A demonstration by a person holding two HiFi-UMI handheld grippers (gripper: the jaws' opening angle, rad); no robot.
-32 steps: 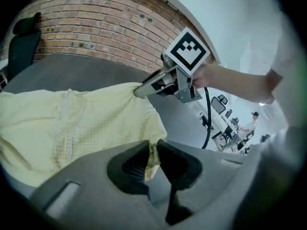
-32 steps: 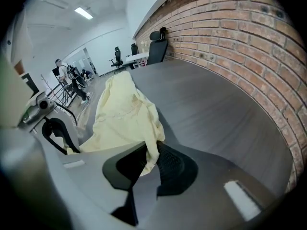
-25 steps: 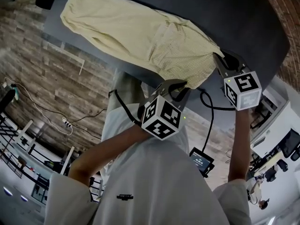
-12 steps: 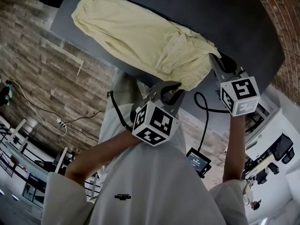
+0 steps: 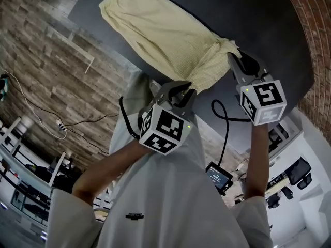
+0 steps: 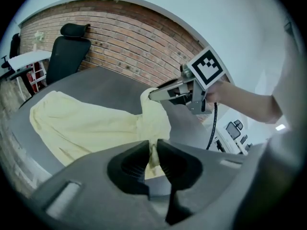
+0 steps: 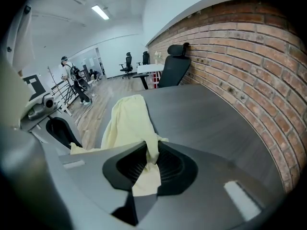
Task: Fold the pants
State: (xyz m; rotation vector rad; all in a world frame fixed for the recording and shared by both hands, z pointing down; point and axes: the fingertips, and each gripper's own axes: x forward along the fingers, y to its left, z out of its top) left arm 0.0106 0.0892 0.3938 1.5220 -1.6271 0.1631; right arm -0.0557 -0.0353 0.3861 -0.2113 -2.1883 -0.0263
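Observation:
Pale yellow pants [image 5: 160,35] lie lengthwise on the dark grey table [image 5: 264,19], with the near end bunched and lifted. My left gripper [image 5: 187,90] is shut on one corner of that end at the table's near edge. My right gripper [image 5: 231,57] is shut on the other corner, further right. In the left gripper view the cloth [image 6: 86,126] runs from the jaws [image 6: 153,153] up to the right gripper [image 6: 153,94]. The right gripper view shows a fold of the pants [image 7: 127,119] pinched between its jaws [image 7: 150,159].
A brick wall [image 7: 240,56] runs along the table's far side. A black office chair [image 6: 67,47] stands at the table's far end. A wood-look floor [image 5: 46,61] with cables lies below the near edge. A person [image 7: 72,78] stands far off in the room.
Both grippers have moved together along the table with the pants' near end, slightly upward. That end, spread wide before, is now gathered into a narrow bunch between them.

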